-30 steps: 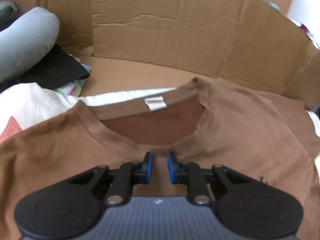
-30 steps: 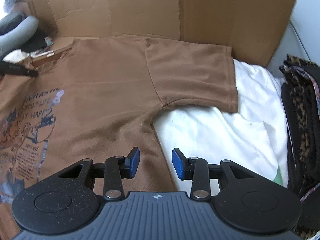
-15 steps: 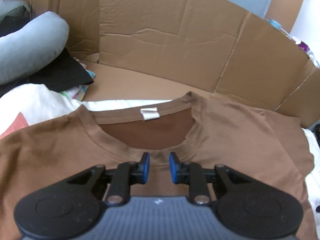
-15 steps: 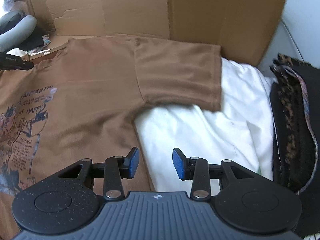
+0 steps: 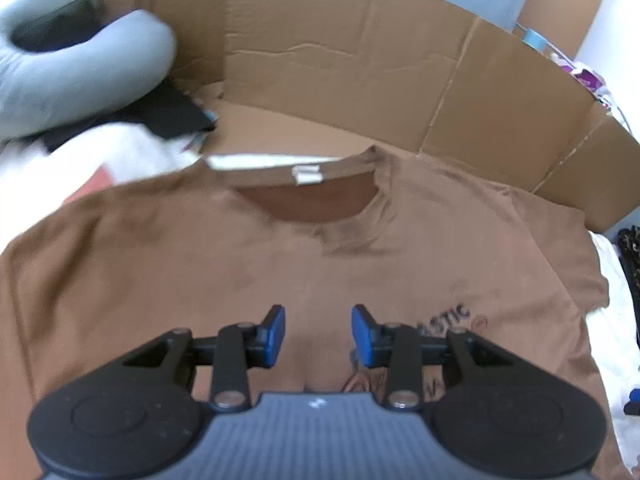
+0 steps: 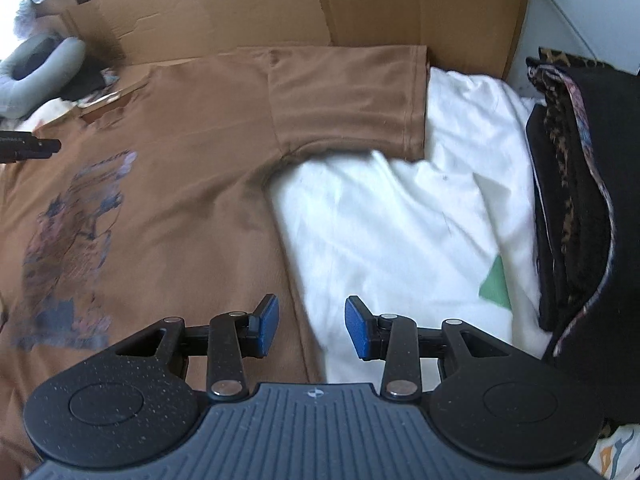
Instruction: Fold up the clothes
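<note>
My soft brown cotton T-shirt (image 6: 192,168) lies flat, its long way running from 12 to 6 o'clock; my right tongs (image 6: 311,326), spread and empty, hang over its side edge, nearer the sleeve at 12 o'clock than my left tongs (image 5: 318,336), which have just been opening, empty, over the chest.

Shirt (image 6: 180,184) spread flat on a sheet (image 6: 400,220), collar toward the cardboard (image 5: 340,80) behind; pillow (image 5: 80,76) far left, folded clothes (image 6: 580,200) right.
</note>
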